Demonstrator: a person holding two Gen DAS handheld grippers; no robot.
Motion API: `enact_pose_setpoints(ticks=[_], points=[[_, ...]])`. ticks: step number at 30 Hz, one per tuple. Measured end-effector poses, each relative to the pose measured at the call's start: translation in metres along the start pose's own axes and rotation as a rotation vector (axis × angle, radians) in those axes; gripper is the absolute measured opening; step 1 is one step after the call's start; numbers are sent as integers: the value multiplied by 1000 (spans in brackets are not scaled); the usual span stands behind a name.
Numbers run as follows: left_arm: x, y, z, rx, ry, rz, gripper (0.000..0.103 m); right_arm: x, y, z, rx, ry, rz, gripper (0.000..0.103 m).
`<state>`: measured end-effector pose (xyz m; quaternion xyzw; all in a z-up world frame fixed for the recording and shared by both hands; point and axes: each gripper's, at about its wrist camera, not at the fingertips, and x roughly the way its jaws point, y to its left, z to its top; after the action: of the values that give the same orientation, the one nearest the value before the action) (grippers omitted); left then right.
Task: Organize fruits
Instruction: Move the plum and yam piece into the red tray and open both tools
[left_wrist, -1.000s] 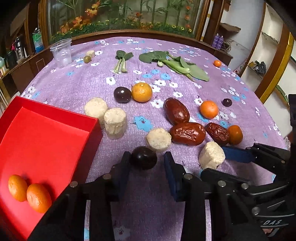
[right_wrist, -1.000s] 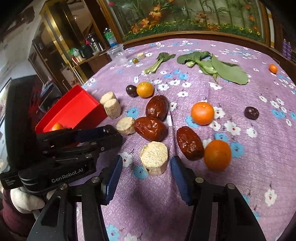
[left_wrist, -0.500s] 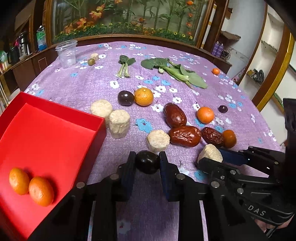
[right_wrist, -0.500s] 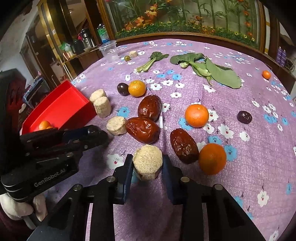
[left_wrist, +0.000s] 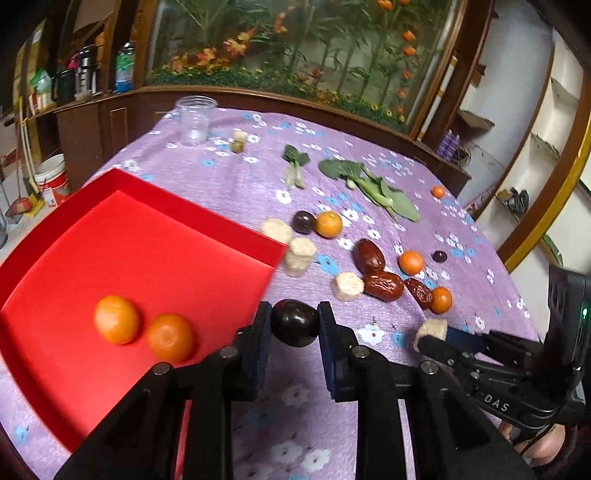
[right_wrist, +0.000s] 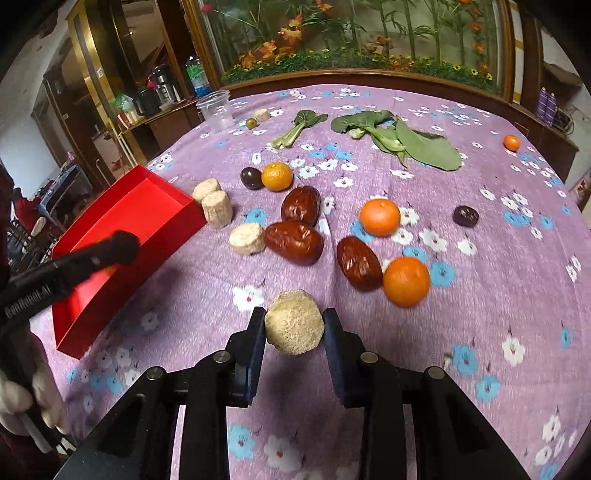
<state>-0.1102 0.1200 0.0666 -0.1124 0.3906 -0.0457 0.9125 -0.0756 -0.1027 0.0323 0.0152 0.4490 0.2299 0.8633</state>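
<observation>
My left gripper (left_wrist: 294, 325) is shut on a dark plum (left_wrist: 294, 322) and holds it above the cloth, just right of the red tray (left_wrist: 110, 240). Two oranges (left_wrist: 116, 319) (left_wrist: 170, 336) lie in the tray. My right gripper (right_wrist: 294, 328) is shut on a beige corn chunk (right_wrist: 294, 322), lifted off the table; it also shows in the left wrist view (left_wrist: 432, 329). More oranges (right_wrist: 406, 281) (right_wrist: 379, 216) (right_wrist: 277, 176), red dates (right_wrist: 293, 242) (right_wrist: 358, 263) (right_wrist: 300, 205), and dark plums (right_wrist: 251, 177) (right_wrist: 465, 215) lie on the purple cloth.
Corn chunks (right_wrist: 217, 208) (right_wrist: 246, 238) sit beside the tray's corner (right_wrist: 192, 206). Leafy greens (right_wrist: 406, 136) and a clear plastic cup (right_wrist: 216, 110) are at the far side. A small orange (right_wrist: 512, 142) lies far right. The left gripper's arm (right_wrist: 66, 266) reaches over the tray.
Both grippers closed on their items and lifted. The left one moved left with the plum toward the tray. The right one raised the corn chunk off the cloth.
</observation>
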Motion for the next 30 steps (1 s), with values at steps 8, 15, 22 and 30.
enact_pose_setpoints(ticks=[8,15,22,30], points=[[-29,46,-1,-109,-56,43,24,-28,32,1,-63,-51,39,34],[-49,87,-3,-195,-98,90,24,-21,80,18,-142,-38,137,34],[-48,104,-7,-212,-93,128,24,2,123,33,-202,-4,193,34],[-45,113,-11,-196,-92,220,24,24,154,55,-239,3,234,34]])
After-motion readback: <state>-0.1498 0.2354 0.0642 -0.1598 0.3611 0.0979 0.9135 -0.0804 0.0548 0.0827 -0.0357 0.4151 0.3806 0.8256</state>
